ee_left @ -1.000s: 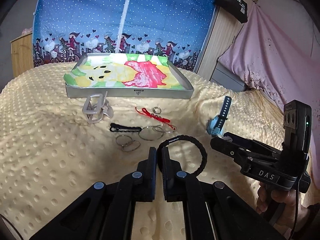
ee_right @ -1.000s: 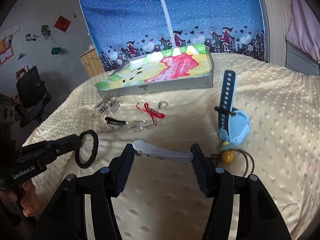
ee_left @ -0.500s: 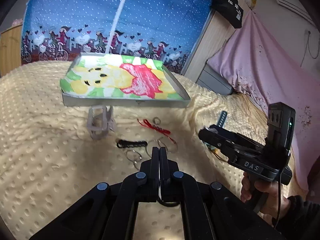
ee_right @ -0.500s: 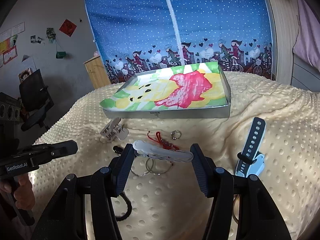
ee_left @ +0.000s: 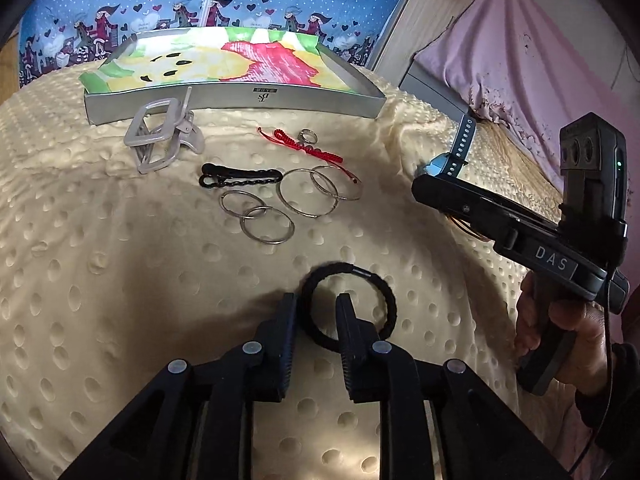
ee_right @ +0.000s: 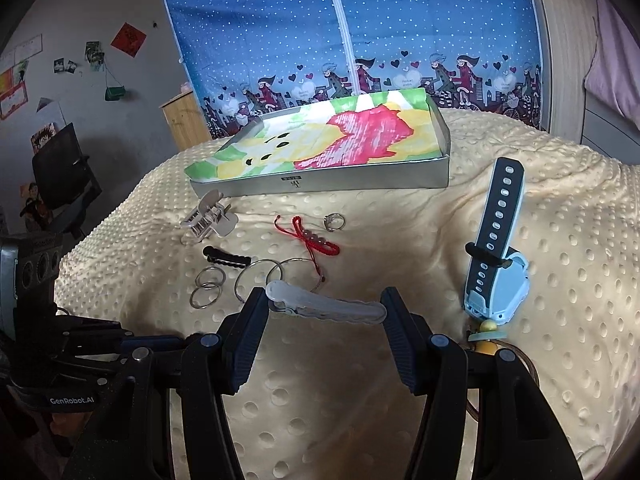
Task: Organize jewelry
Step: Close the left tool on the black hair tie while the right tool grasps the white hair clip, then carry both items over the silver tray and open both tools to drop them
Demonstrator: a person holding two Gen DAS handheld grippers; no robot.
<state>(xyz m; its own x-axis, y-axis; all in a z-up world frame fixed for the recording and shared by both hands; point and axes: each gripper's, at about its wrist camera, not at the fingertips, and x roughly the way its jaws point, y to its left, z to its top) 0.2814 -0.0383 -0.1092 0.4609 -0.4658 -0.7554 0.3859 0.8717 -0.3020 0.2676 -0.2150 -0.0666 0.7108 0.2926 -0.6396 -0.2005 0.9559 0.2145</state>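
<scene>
1. The left gripper (ee_left: 316, 308) points down at the cream dotted blanket (ee_left: 120, 280), and its jaws are opening, now a narrow gap apart.
2. A black hair tie (ee_left: 348, 306) lies flat on the blanket at the fingertips. The right-hand finger lies over the loop and the left-hand finger stands just outside its rim, so part of the band sits in the gap, but the pads do not press on it.
3. The right gripper (ee_right: 326, 308) stands about half open, clamped on a pale translucent hair clip (ee_right: 326, 305) that spans crosswise from one finger to the other, above the blanket.
4. A person's hand (ee_left: 568, 332) holds the right gripper's handle, seen at the right of the left wrist view.
5. Beyond both grippers lie loose pieces: four silver hoops (ee_left: 280, 204), a black hair clip (ee_left: 240, 176), a red cord bracelet (ee_left: 308, 148), a small silver ring (ee_left: 308, 135) and a grey claw clip (ee_left: 160, 132).
6. A metal tray (ee_left: 240, 98) with a colourful lining sits at the far side of the blanket, just behind the claw clip.
7. A blue and black watch (ee_right: 494, 260) stands to the right, well apart from the hoops.
</scene>
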